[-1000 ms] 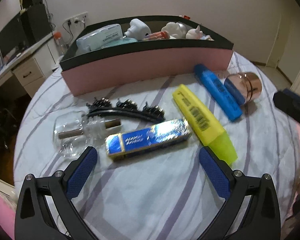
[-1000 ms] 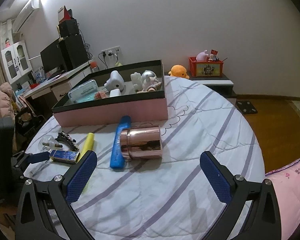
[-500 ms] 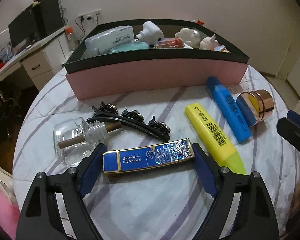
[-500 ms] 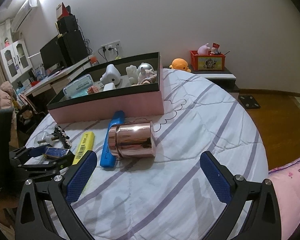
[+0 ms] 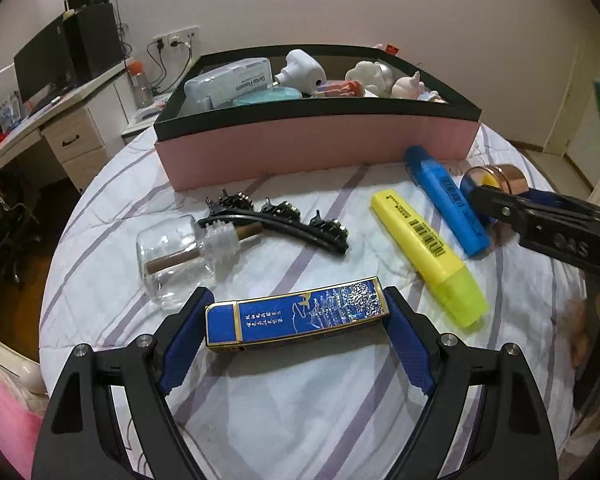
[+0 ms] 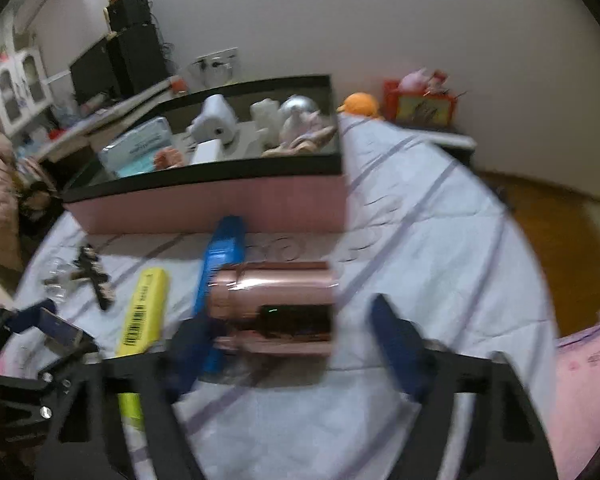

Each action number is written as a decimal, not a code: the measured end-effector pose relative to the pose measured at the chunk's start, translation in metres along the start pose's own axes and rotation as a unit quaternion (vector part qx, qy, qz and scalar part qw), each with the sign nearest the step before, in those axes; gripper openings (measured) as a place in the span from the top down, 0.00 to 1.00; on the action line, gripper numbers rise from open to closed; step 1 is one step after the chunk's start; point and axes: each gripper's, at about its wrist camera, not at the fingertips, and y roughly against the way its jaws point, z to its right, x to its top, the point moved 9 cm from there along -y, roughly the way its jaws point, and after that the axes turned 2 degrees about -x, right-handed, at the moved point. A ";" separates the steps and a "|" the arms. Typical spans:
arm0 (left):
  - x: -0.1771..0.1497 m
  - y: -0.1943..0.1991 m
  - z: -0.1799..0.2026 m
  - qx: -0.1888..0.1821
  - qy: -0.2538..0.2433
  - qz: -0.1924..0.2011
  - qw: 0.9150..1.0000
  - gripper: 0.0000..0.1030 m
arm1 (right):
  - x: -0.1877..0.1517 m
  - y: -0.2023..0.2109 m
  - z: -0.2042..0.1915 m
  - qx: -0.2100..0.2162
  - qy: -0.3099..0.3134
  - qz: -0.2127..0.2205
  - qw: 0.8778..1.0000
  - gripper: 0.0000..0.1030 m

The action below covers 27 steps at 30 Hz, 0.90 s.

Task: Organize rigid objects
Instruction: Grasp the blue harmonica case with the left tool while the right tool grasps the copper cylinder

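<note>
The left gripper (image 5: 296, 320) clamps the blue case (image 5: 296, 318) endwise. The right gripper (image 6: 292, 336) jaws are closing around the copper cup (image 6: 274, 308), right pad still clear.

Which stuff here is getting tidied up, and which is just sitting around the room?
Being tidied: blue case, copper cup, yellow highlighter, blue highlighter, hair clip, glass bottle, pink box.

Just around: orange plush, speakers, desk.
</note>
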 end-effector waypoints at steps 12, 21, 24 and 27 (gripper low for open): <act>-0.024 0.014 -0.004 -0.029 -0.006 -0.011 0.999 0.17 | -0.036 0.032 0.005 -0.031 0.035 -0.027 0.999 0.46; -0.026 0.012 -0.004 -0.022 0.025 -0.001 0.999 0.09 | -0.042 0.036 0.004 -0.037 0.029 -0.016 0.999 0.46; -0.027 0.011 -0.005 0.000 0.019 0.004 1.000 0.09 | -0.038 0.031 0.004 -0.034 0.028 -0.014 0.999 0.46; -0.027 0.011 -0.006 0.003 0.021 0.013 1.000 0.17 | -0.038 0.028 0.004 -0.034 0.026 -0.012 0.999 0.46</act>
